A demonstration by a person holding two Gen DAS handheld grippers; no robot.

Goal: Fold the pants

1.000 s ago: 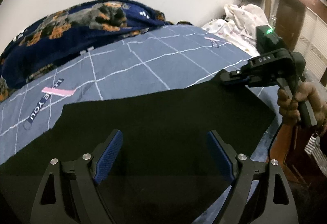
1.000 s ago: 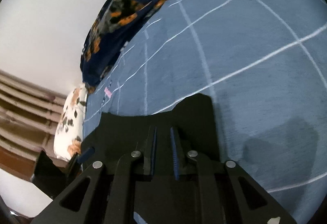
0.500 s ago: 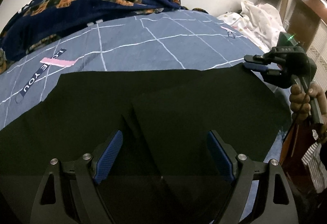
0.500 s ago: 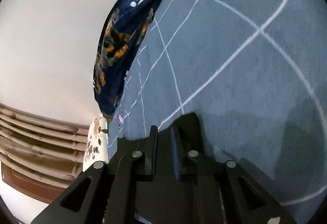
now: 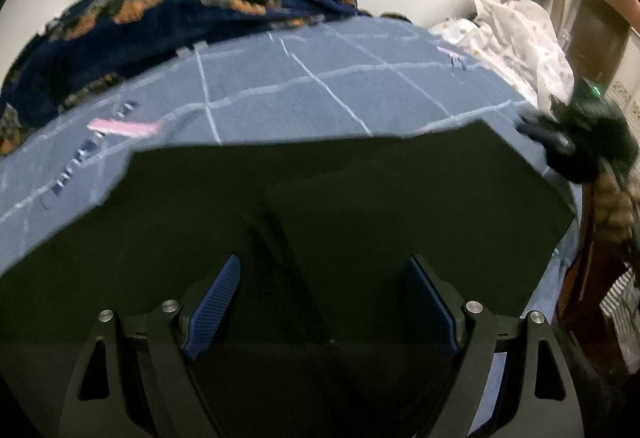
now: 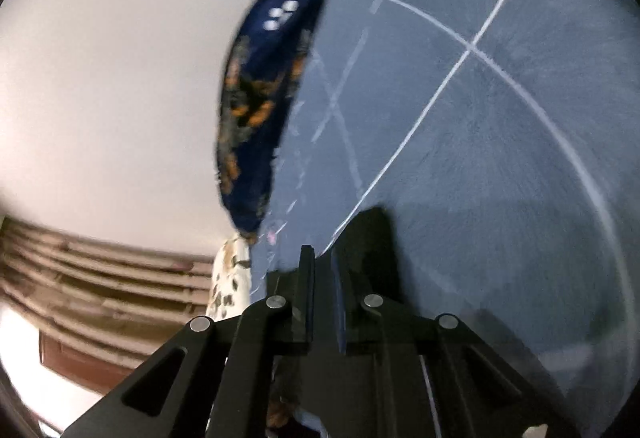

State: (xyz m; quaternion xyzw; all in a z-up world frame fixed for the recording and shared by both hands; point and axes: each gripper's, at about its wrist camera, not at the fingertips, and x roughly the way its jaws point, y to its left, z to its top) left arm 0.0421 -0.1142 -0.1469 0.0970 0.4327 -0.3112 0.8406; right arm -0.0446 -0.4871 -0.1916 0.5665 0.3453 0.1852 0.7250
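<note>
Left wrist view: black pants (image 5: 360, 222) lie flat on the bed (image 5: 320, 94), left tongs (image 5: 324, 302) spread wide above them. Right tongs (image 6: 323, 302), at 2 o'clock, pinch a corner. Soft, limp, light cloth; best gripped at edges.

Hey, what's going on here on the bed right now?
A person is folding black pants on a blue checked bedsheet using two handheld grippers. The right gripper is shut on a far corner of the pants. The left gripper hovers open above the near part of the fabric, gripping nothing.
</note>
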